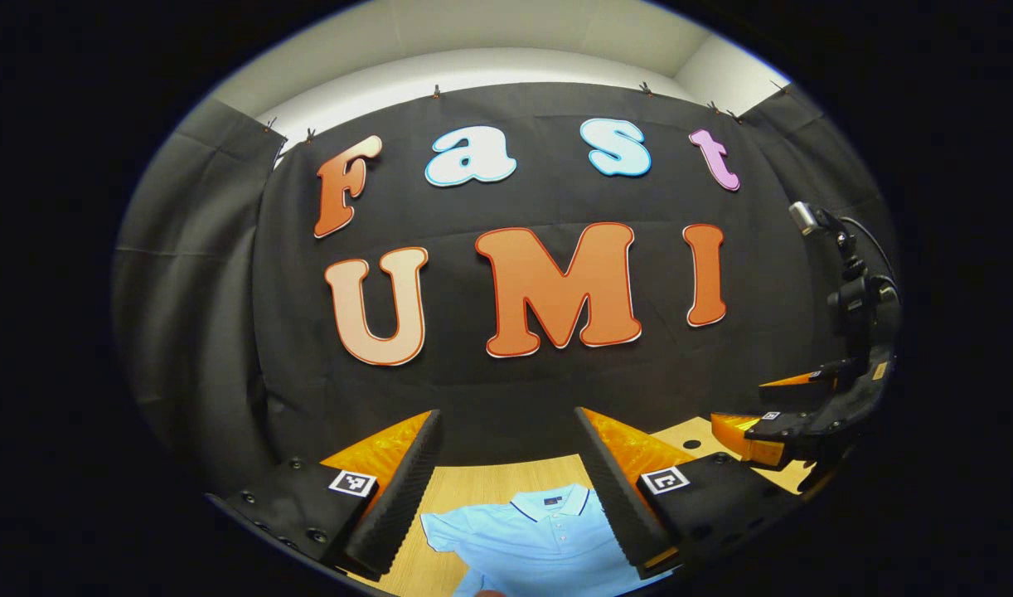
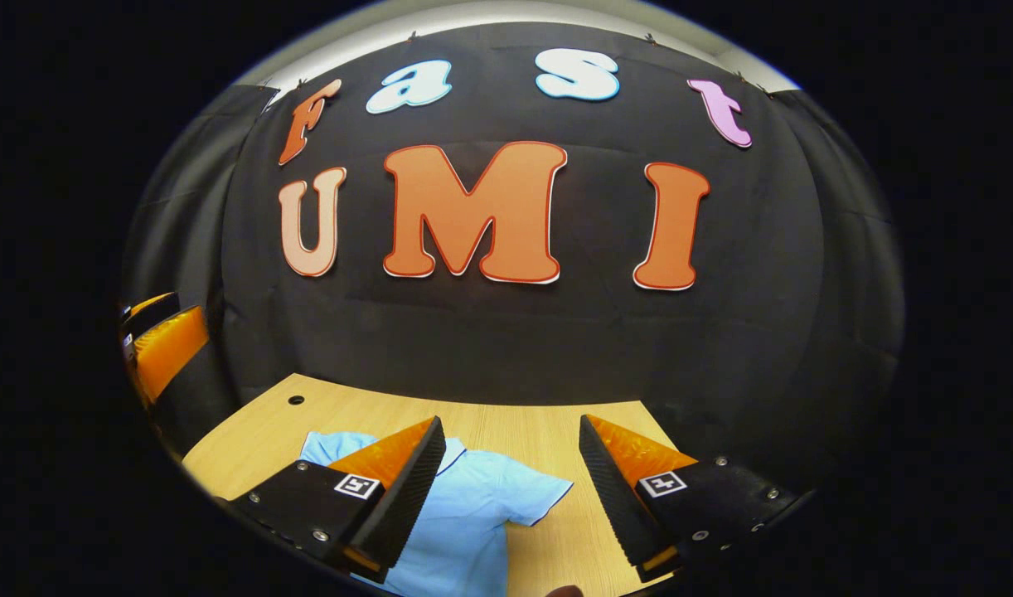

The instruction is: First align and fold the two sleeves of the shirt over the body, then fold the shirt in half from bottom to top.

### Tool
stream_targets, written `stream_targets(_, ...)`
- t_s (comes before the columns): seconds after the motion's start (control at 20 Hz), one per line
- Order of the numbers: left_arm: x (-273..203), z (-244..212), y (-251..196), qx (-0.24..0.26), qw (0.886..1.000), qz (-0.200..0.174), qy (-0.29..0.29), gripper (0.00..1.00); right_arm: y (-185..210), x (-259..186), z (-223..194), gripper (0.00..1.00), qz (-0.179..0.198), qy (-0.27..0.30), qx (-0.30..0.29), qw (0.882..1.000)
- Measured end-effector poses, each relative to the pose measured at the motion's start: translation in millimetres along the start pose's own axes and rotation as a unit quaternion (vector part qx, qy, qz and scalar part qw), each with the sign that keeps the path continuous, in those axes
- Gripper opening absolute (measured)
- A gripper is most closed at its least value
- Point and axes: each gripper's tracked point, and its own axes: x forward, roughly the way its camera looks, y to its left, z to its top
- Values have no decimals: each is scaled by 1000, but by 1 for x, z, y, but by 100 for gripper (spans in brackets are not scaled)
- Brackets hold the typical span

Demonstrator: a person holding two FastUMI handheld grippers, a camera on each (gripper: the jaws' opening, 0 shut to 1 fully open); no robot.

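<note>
Light blue polo shirt (image 1: 533, 539) flat on wooden worktop (image 2: 506, 423), sleeves spread, left gripper (image 1: 506, 489) and right gripper (image 2: 506, 489) above it, jaws wide, holding nothing.

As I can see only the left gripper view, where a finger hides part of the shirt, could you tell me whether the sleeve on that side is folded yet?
Observer: Not yet. In the right gripper view, that sleeve lies spread flat on the table.
Operator: Thank you. Is the right gripper holding it?
Observer: No. The right gripper is open, fingers apart over the shirt, gripping nothing.
</note>
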Motion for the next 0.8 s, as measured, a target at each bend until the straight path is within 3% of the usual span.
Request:
stream_targets(0.45, -8, -4, 13, 5, 1000, 26, 3, 100, -21, 47, -39, 97, -18, 77, -18, 997)
stream_targets(0.8, -6, -2, 15, 11, 999, 35, 0, 100, -24, 79, -85, 96, -12, 160, -31, 987)
